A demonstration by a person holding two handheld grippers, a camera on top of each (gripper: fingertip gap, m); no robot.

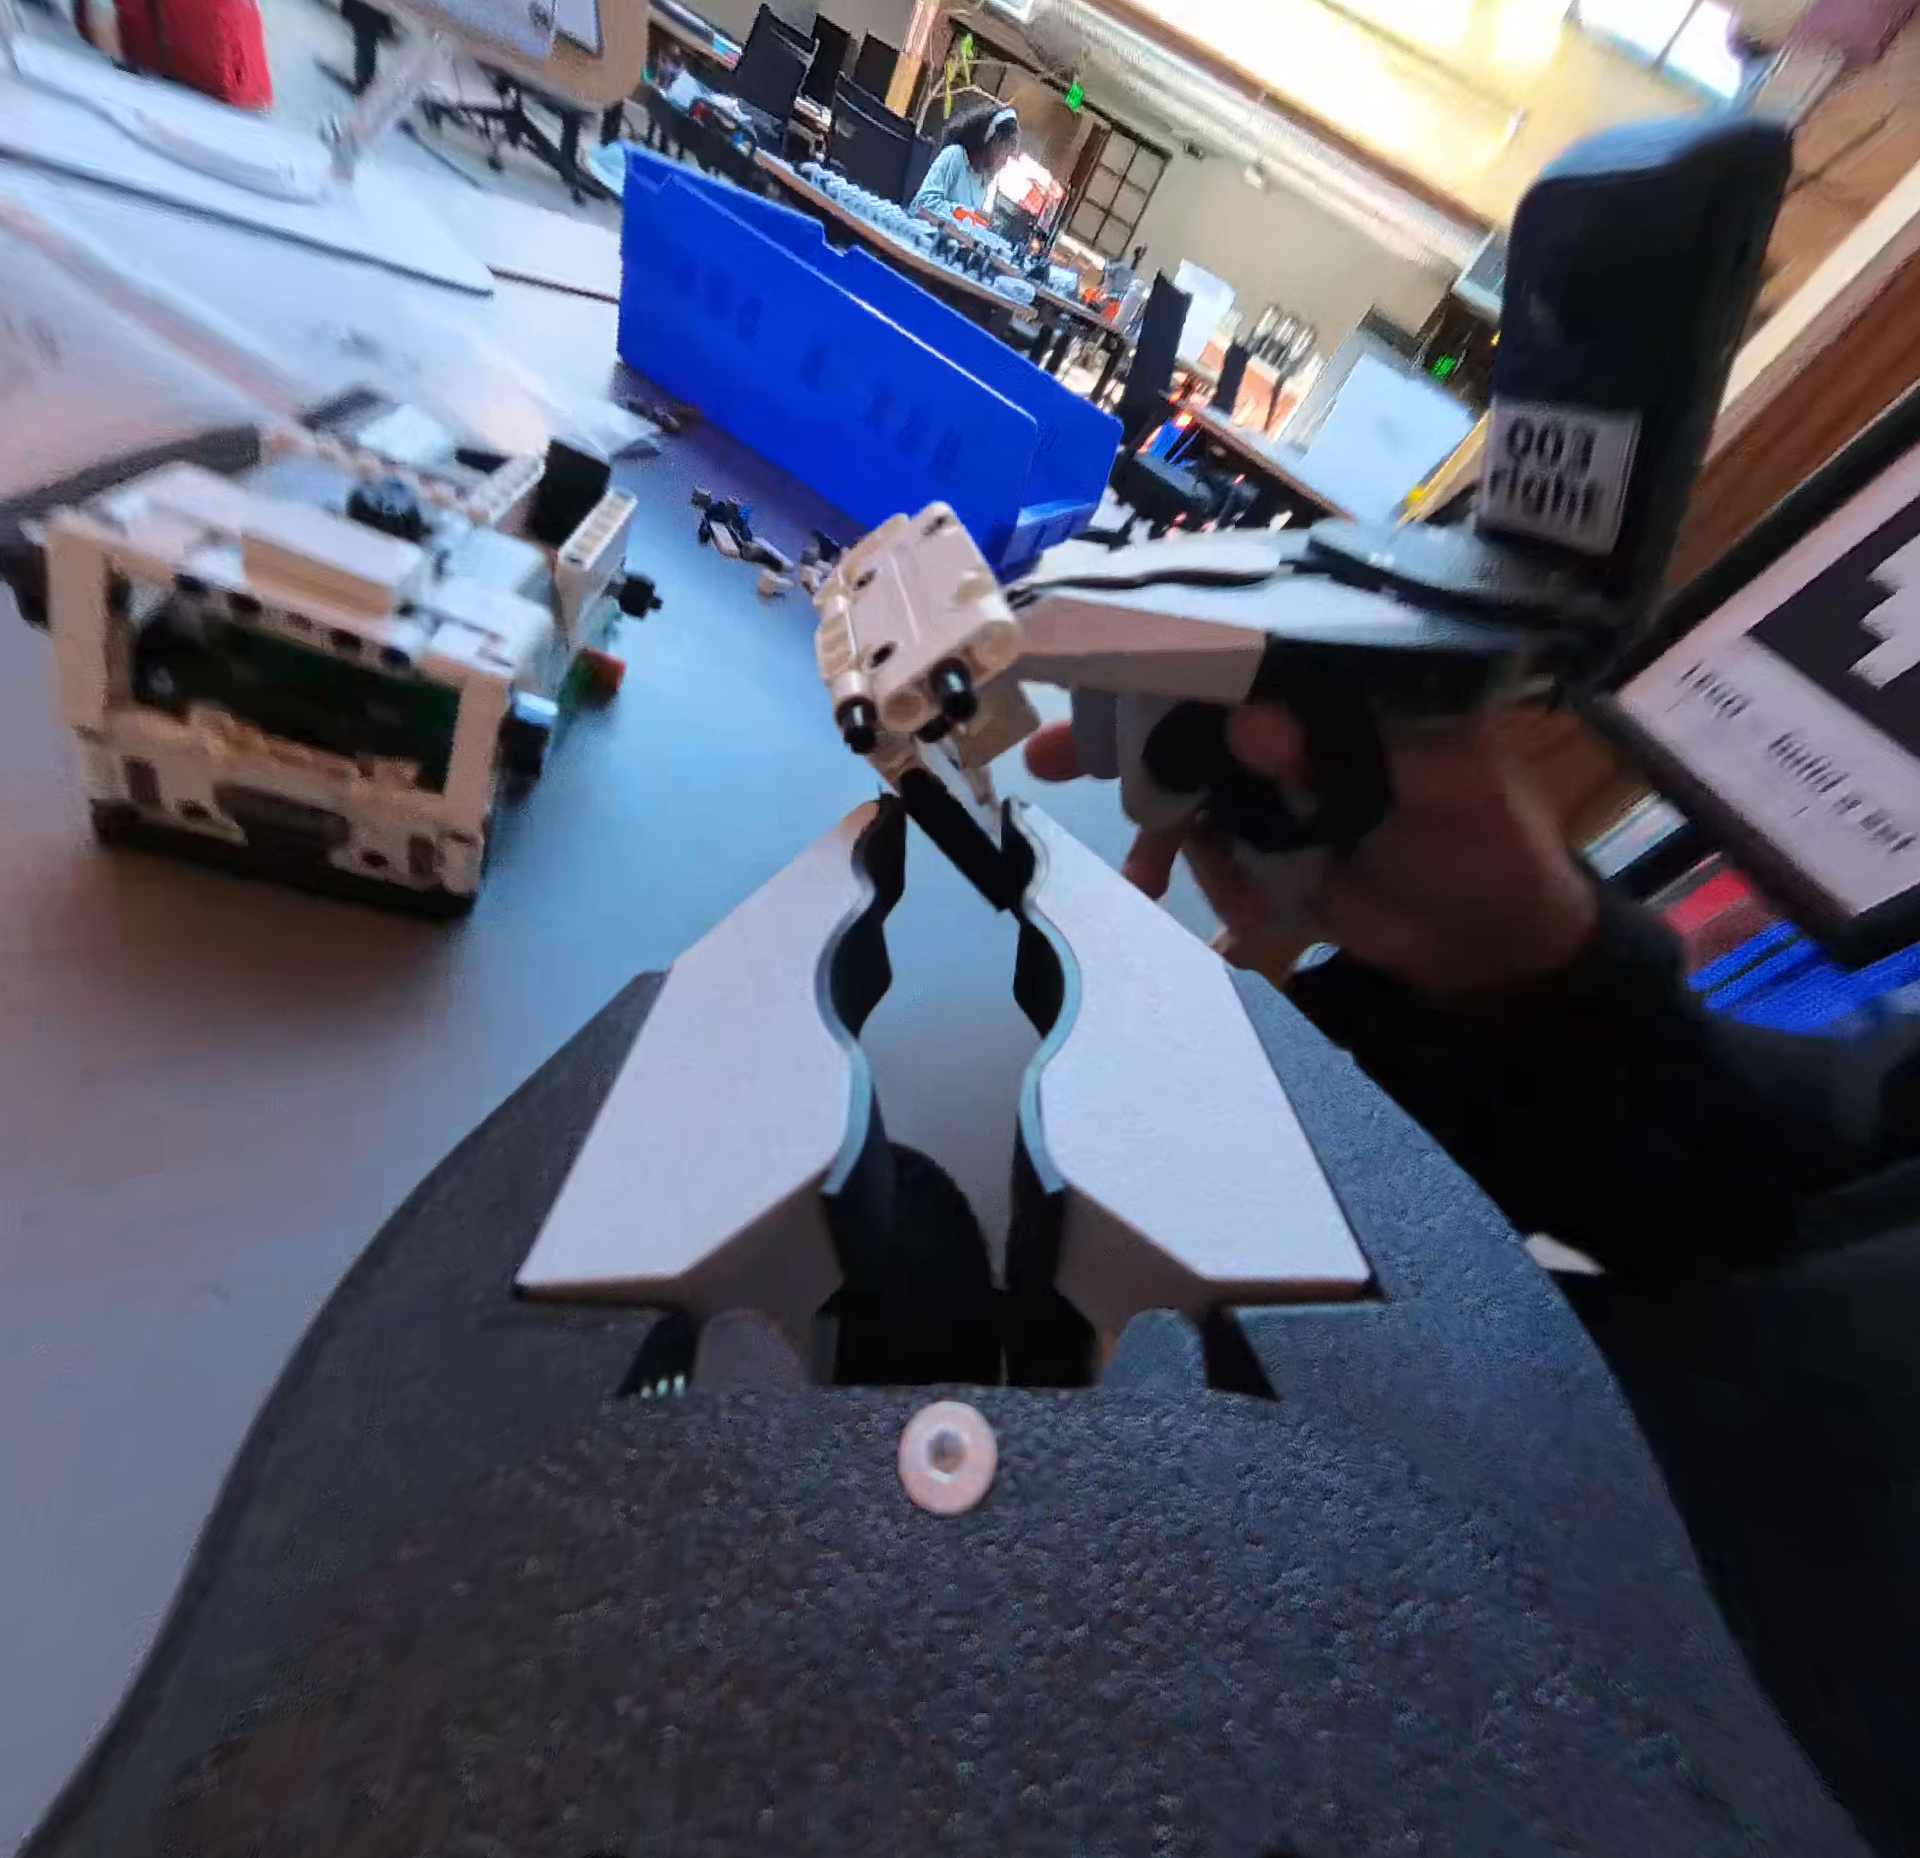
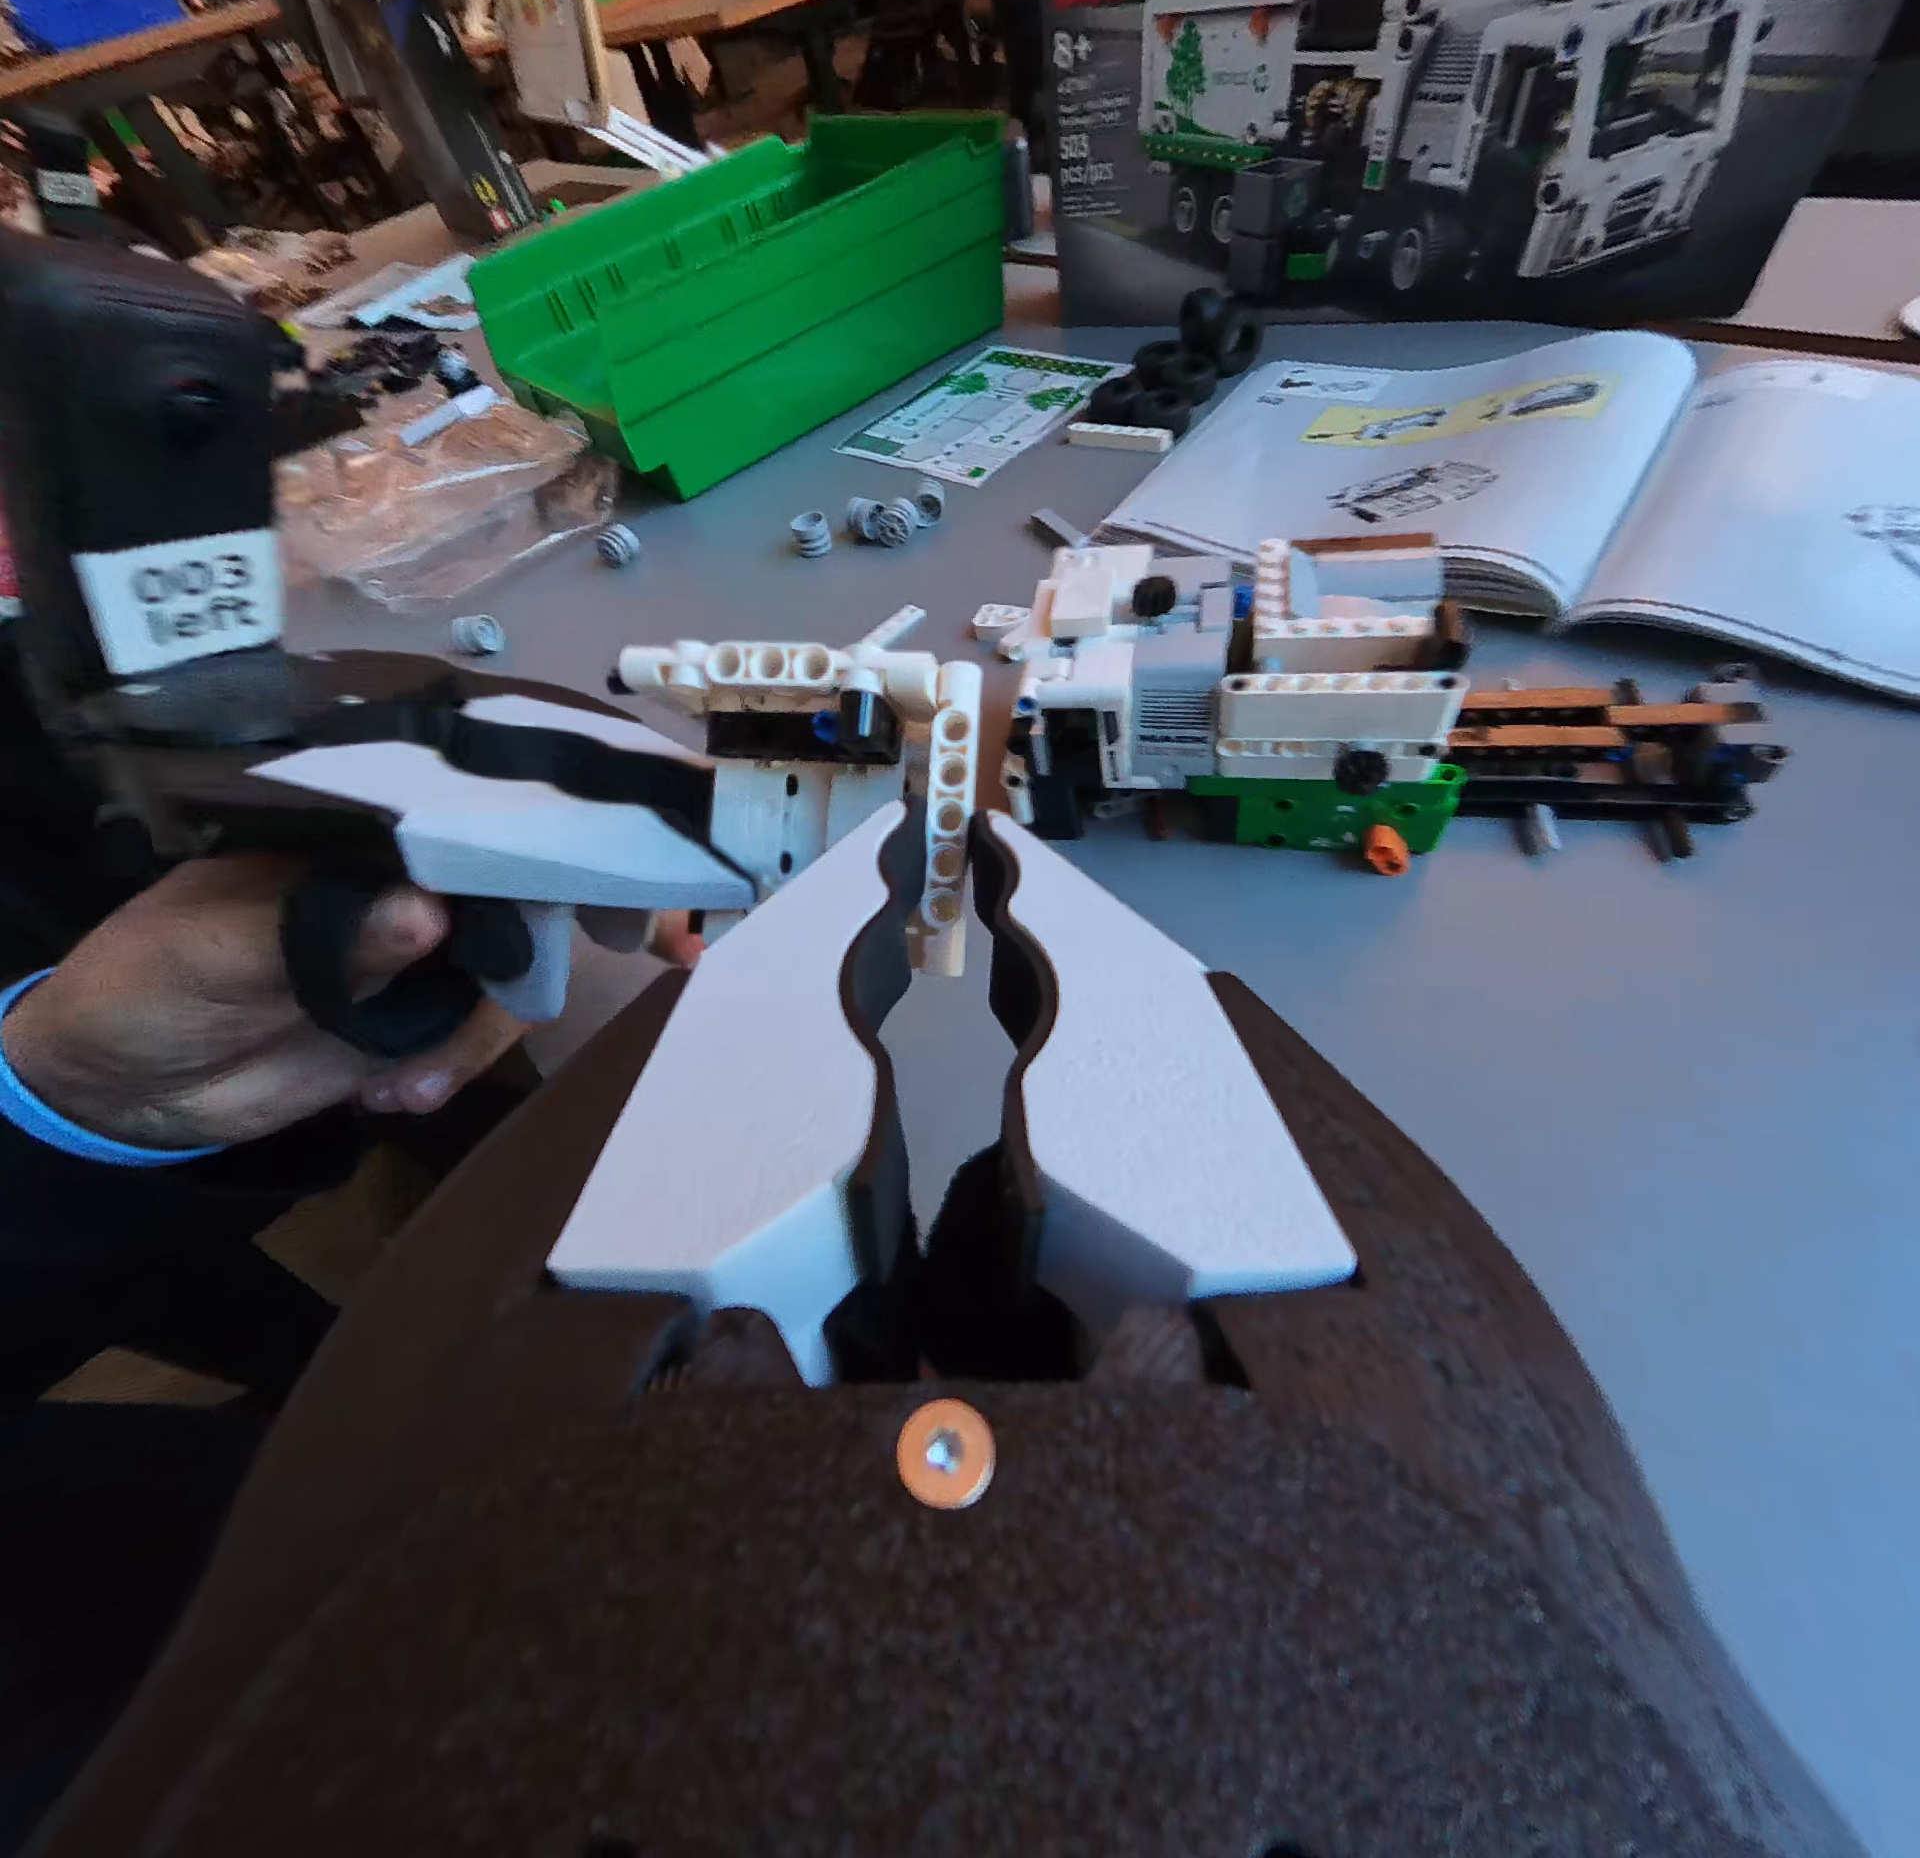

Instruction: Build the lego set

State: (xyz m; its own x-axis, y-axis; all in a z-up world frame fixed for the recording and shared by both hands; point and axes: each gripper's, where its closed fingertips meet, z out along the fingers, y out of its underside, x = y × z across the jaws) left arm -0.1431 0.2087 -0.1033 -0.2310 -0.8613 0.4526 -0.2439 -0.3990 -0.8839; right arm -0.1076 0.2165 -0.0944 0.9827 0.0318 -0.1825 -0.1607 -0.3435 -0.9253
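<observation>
White subassembly is clamped by both: left gripper on black part, right gripper on white holed beam.

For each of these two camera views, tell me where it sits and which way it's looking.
Left wrist view: on the left tongs, looking past the blue plastic bin into the room; right tongs and a hand show.
Right wrist view: on the right tongs, facing the green plastic bin and open instruction booklet; left tongs show.
Shared: the white pin-holed lego subassembly and half-built white truck.
</observation>
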